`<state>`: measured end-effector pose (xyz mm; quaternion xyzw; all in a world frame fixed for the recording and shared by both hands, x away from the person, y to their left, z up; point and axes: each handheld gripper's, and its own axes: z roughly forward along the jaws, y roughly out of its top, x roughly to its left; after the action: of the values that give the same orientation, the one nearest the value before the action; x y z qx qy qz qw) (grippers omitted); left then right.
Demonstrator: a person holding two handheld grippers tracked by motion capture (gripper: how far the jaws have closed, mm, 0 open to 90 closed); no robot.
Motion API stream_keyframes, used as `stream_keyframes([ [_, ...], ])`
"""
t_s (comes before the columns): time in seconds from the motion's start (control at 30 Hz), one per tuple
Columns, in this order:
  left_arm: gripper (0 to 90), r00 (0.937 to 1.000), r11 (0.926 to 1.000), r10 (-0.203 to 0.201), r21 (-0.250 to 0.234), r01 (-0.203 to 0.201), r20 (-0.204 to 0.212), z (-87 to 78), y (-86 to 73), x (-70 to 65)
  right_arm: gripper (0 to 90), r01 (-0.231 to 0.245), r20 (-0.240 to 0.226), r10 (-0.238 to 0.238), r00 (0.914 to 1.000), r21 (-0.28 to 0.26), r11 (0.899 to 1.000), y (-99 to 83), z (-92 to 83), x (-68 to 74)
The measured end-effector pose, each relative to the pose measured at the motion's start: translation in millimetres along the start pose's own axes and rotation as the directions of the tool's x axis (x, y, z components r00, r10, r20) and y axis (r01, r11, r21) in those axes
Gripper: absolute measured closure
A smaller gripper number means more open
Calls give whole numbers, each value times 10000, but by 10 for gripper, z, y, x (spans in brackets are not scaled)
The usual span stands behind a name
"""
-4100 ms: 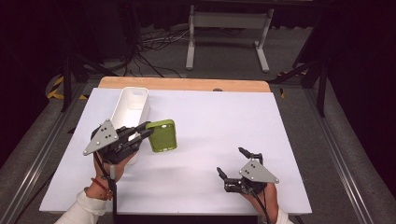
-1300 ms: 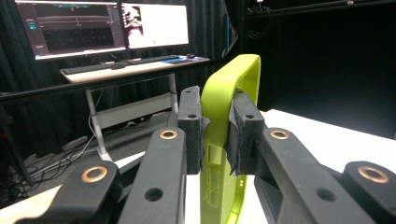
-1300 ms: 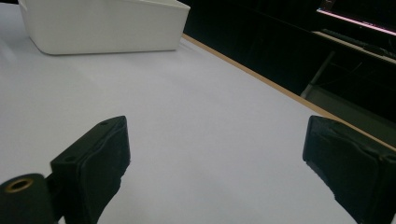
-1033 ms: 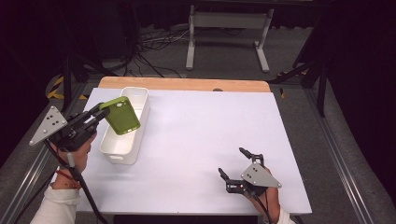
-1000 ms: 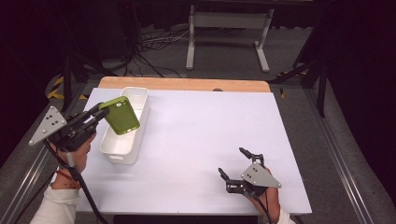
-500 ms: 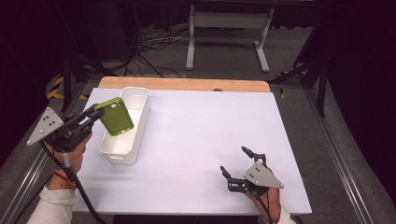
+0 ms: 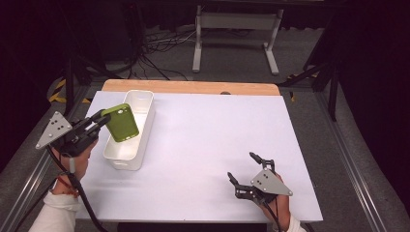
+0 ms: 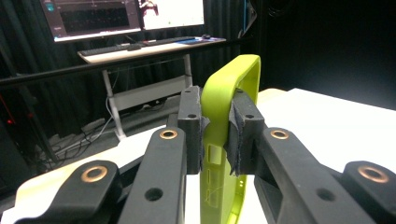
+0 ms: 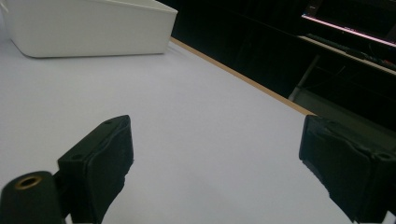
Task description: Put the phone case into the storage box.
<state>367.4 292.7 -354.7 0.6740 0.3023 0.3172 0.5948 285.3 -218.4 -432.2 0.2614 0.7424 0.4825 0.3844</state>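
White table (image 7: 203, 145) carries a long white plastic bin (image 7: 131, 129) at its left side, directly beneath the green rubbery phone case (image 7: 121, 122) clamped edgewise in the left tongs (image 7: 102, 117), while the right tongs (image 7: 245, 170) rest empty and spread well apart.

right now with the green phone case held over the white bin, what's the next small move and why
Probably lower the left gripper a little, then open it. Its jaws are clamped on the edge of the green phone case, which hangs tilted above the open white bin and looks clear of its rim. The right gripper rests open on the table, away from the bin.
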Motion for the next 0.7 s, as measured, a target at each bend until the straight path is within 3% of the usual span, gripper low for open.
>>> stream_keyframes([
  [0.37,778,9998,9999,-115,104,116,-151,38,-57,38,108,85,-52,-85,10000,42,10000,0,5,8],
  [0.7,778,9998,9994,-187,300,188,-27,100,-97,83,110,115,-36,-114,9999,83,9999,0,6,7],
])
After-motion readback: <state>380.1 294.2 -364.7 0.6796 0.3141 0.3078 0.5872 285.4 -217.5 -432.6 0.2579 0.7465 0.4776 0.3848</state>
